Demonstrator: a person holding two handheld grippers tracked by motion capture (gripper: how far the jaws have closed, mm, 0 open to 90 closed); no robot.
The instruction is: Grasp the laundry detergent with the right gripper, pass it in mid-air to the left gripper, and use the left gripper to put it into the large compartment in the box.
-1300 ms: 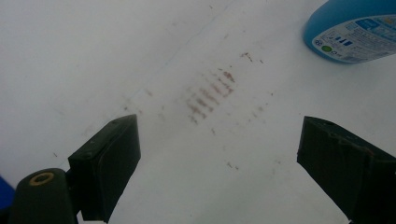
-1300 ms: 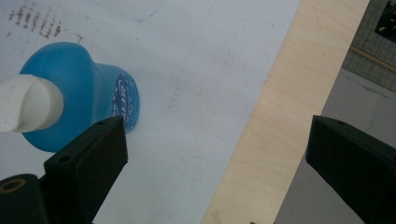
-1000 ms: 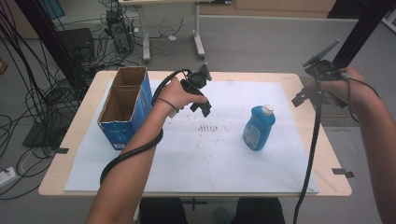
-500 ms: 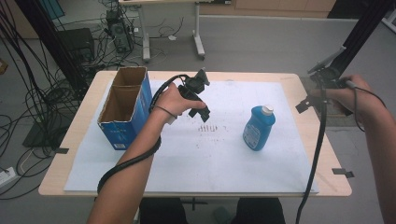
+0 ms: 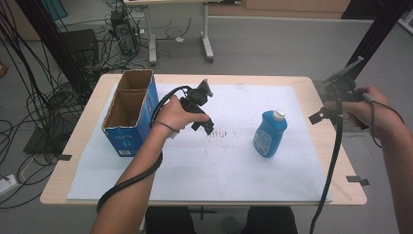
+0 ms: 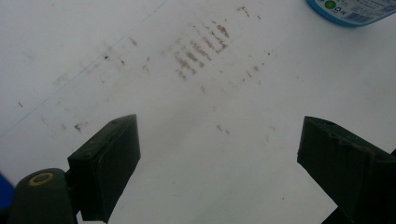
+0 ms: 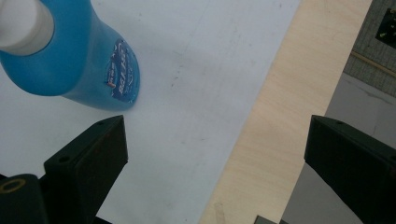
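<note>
Both grippers have drifted nearer the blue bottle (image 5: 269, 133), left gripper (image 5: 202, 119) and right gripper (image 5: 336, 105) gaping empty; slick, rigid plastic, best pinched mid-body.

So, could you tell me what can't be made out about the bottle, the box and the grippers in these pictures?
- Blue bottle: label text too small in the high view; in the left gripper view the top edge cuts off all but its base.
- Cardboard box: its floor is in shadow behind its own walls, so any contents are hidden.
- Right gripper: blurred in the high view, partly behind the hand.
- Left gripper: the hand covers its body.
</note>
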